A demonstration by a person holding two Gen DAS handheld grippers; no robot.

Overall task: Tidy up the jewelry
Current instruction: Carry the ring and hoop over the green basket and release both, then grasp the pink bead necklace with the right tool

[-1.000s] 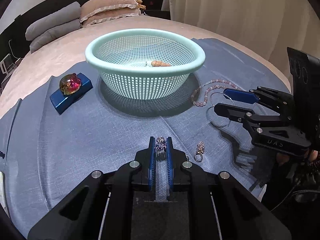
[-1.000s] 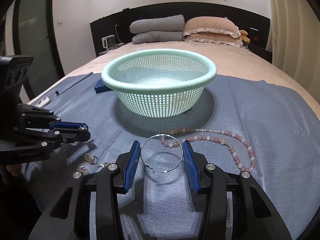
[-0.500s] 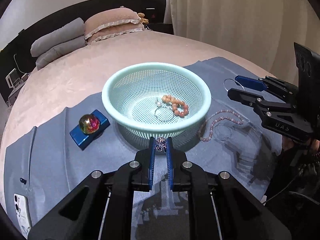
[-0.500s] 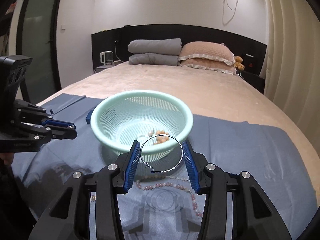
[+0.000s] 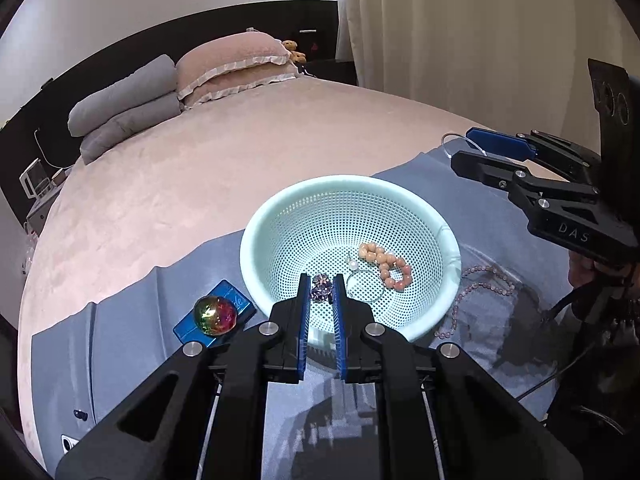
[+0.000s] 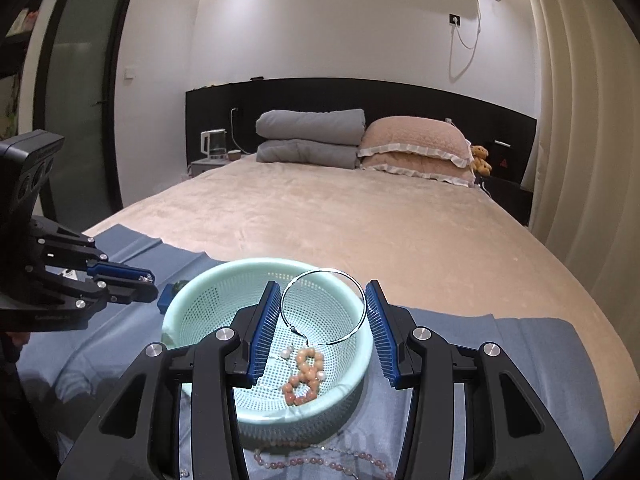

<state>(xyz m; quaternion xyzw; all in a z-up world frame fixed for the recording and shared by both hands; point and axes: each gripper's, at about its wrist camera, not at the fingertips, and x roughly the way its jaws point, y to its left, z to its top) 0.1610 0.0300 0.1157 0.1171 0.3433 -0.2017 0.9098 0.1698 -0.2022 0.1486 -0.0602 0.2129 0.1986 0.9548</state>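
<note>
A mint mesh basket (image 5: 448, 236) (image 6: 176, 312) sits on a blue-grey cloth on the bed. Inside lie an orange bead bracelet (image 5: 386, 266) (image 6: 304, 378), a pearl (image 5: 353, 265) and a thin hoop (image 5: 365, 286). My left gripper (image 5: 322, 288) (image 6: 148, 280) is shut on a small purple crystal piece (image 5: 322, 287), held above the basket's near rim. My right gripper (image 6: 323, 312) (image 5: 466, 146) is shut on a large silver hoop (image 6: 323, 306) (image 5: 460, 140), held high over the basket. A pink bead necklace (image 5: 480, 280) (image 6: 320, 460) lies on the cloth beside the basket.
A blue box (image 5: 214, 320) with an iridescent ball (image 5: 215, 315) on it lies left of the basket. Pillows (image 6: 360, 144) and the dark headboard are at the far end of the bed. A curtain (image 5: 480, 40) hangs on the right.
Both grippers have risen from the cloth and moved over the basket, the left carrying the crystal piece, the right carrying the silver hoop. The basket now shows from above.
</note>
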